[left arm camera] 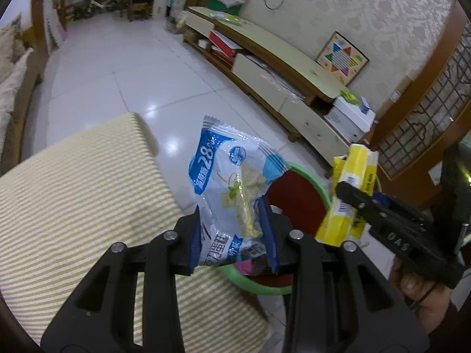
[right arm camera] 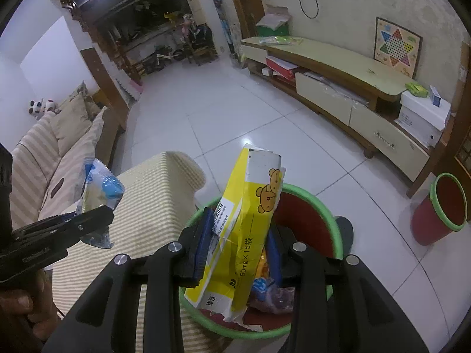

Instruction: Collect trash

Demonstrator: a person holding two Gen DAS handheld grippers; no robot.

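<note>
We are at drop-off: left gripper (left arm camera: 234,235) clamped on snack wrapper (left arm camera: 235,182), right gripper (right arm camera: 238,247) clamped on yellow box (right arm camera: 247,229), both above bin (right arm camera: 312,197). Next: part jaws w/ items over opening.

Left gripper (left arm camera: 232,235): black plastic, blue pads, silver screws. Right gripper (right arm camera: 237,250): same black frame, blue pads (right arm camera: 203,244), white lettering on its side.

Both cameras ride the grippers, tilted down and close above the green-rimmed bin (right arm camera: 309,197) beside the striped cushion (left arm camera: 88,194). Each faces the long TV cabinet (right arm camera: 338,67) across the tiled floor, catching the other gripper sideways.
</note>
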